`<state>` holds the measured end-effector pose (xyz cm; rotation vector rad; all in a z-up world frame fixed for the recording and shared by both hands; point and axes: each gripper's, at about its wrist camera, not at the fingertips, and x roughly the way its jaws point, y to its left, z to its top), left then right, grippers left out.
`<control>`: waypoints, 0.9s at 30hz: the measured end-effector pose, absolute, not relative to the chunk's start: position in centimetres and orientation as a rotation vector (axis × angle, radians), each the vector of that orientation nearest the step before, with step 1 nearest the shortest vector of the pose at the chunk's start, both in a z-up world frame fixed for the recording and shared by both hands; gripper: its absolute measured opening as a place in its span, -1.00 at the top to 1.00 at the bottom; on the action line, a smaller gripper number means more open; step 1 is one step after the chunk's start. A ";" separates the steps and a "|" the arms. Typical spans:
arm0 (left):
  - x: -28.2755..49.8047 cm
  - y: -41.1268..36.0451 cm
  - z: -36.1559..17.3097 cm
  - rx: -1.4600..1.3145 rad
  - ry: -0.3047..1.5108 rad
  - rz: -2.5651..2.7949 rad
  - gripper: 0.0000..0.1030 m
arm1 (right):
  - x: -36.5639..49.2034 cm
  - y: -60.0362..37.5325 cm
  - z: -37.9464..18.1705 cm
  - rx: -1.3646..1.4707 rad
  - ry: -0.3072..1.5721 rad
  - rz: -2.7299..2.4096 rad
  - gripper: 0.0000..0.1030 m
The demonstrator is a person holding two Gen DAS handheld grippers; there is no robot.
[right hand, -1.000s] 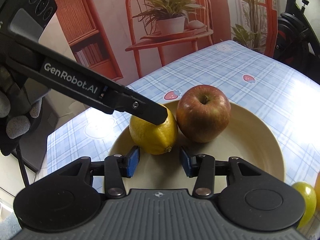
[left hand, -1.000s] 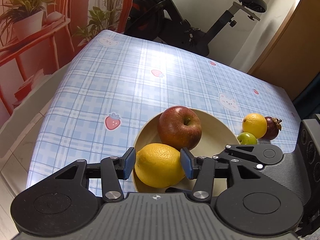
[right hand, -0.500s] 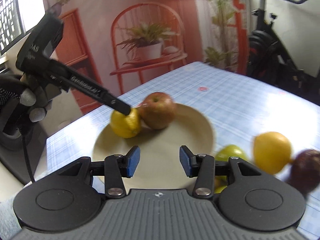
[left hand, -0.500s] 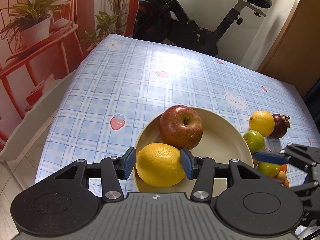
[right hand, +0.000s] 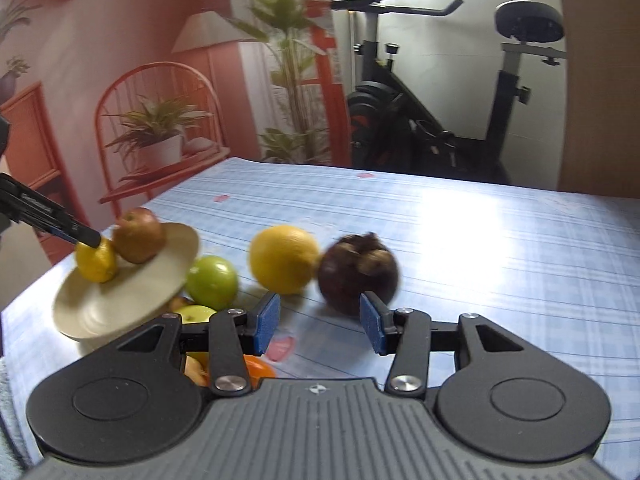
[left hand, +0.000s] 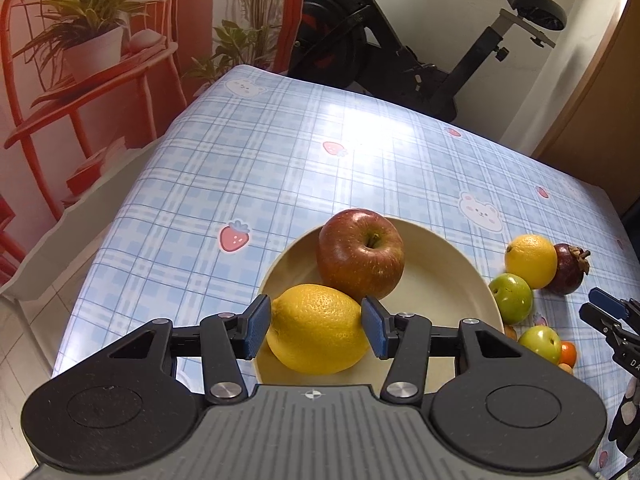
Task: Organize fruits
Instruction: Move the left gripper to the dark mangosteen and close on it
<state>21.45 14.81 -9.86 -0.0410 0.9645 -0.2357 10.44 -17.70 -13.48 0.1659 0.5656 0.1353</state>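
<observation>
At lower centre of the left wrist view, the left gripper [left hand: 316,322] is clamped on the lemon [left hand: 318,328], resting in the plate [left hand: 452,276] beside the apple [left hand: 360,252], apparently for placement. To the right, loose fruits wait on the surface [left hand: 280,152]. In the right wrist view, the right gripper [right hand: 318,322], jaws apart and empty, faces the mangosteen [right hand: 358,272], probably its next pick.

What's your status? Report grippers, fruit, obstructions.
Left gripper shut on lemon in plate, beside apple. Right gripper open, empty, facing mangosteen. Orange and green fruit crowd alongside.
</observation>
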 end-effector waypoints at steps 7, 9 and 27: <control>20.6 13.1 -7.3 0.000 0.845 -0.162 -0.02 | 10.0 -20.0 -14.7 0.160 0.547 0.128 -0.05; 20.2 11.4 -6.5 0.046 0.804 -0.175 -0.02 | 10.2 -20.3 -14.8 0.149 0.543 0.137 -0.08; 22.7 -6.1 -7.2 0.009 0.823 -0.597 -0.02 | 12.8 -21.3 -15.6 0.190 0.588 0.250 -0.11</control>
